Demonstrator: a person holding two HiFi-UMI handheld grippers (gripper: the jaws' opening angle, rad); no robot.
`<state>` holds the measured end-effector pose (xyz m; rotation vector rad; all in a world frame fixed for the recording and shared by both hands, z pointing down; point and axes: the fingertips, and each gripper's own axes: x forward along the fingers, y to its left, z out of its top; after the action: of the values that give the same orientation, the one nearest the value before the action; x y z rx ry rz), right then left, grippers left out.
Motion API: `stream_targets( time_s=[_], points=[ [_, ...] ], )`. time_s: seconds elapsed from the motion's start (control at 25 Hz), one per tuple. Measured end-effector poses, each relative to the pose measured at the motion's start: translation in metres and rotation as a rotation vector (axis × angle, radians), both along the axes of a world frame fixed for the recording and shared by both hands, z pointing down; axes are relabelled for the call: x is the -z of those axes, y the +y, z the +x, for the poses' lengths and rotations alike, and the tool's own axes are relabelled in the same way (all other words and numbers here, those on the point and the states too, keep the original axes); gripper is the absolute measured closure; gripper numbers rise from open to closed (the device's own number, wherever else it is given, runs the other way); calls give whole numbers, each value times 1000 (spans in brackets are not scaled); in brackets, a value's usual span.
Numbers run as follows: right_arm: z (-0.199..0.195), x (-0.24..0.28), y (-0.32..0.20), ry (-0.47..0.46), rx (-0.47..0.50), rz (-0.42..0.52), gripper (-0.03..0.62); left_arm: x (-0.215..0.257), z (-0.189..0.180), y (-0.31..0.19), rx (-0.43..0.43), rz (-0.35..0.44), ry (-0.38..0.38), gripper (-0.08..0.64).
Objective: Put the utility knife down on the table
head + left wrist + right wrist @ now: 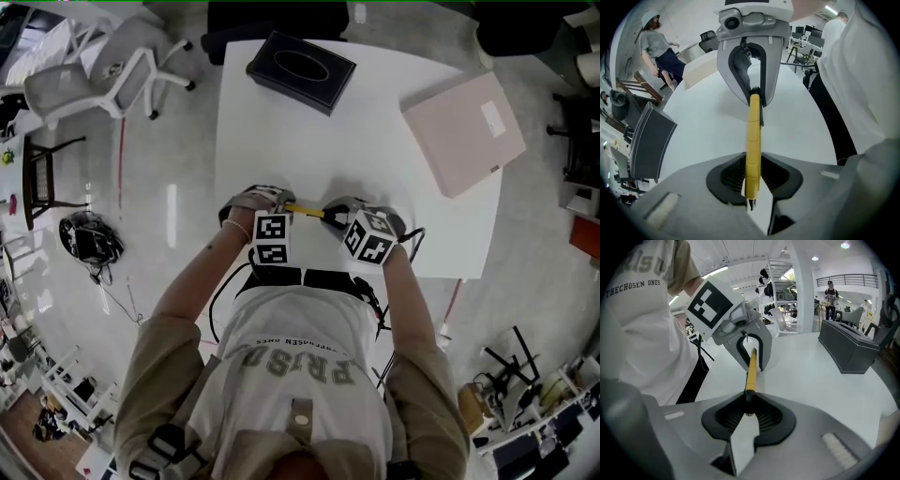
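Note:
A yellow utility knife (305, 210) hangs level just above the white table (375, 169), spanning the two grippers near the table's front edge. My right gripper (749, 408) is shut on the knife's dark end, and the yellow body (751, 371) runs away from it toward the left gripper (740, 333). In the left gripper view the other end of the knife (753, 140) lies between my left gripper's (752, 178) pads, which stand slightly off it. The right gripper (749, 70) faces it, closed on the far end. In the head view the left gripper (284, 204) and right gripper (334, 214) sit close together.
A black tissue box (300, 70) stands at the table's far left and a flat pink box (464, 131) at the far right. An office chair (103, 75) and a helmet (89, 236) are on the floor to the left. People stand in the background.

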<state>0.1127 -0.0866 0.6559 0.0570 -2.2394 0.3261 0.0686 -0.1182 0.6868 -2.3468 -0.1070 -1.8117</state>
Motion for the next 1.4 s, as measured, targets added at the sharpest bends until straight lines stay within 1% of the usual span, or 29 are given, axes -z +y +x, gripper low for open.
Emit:
stream_targets(
  time_s=[0.36, 0.64, 0.76, 0.88, 1.04, 1.16, 1.24, 1.4],
  points=[
    [1, -6, -2, 5, -10, -12, 525, 2, -2, -2, 9, 2, 24, 437],
    [5, -15, -3, 29, -5, -28, 525, 3, -9, -3, 46, 4, 43, 396],
    [6, -18, -3, 40, 0, -34, 525, 4, -15, -3, 46, 25, 43, 373],
    [5, -19, -4, 45, 2, -38, 525, 6, -22, -3, 62, 40, 53, 368],
    [6, -20, -4, 48, 0, -56, 525, 16, -24, -7, 93, 81, 95, 368],
    [6, -20, -4, 45, -8, -96, 525, 26, -22, -11, 110, 123, 135, 368],
    [6, -20, -4, 44, -12, -125, 525, 30, -20, -13, 104, 154, 151, 375],
    [7, -19, -5, 44, -15, -180, 525, 31, -15, -12, 71, 187, 149, 410]
  ],
)
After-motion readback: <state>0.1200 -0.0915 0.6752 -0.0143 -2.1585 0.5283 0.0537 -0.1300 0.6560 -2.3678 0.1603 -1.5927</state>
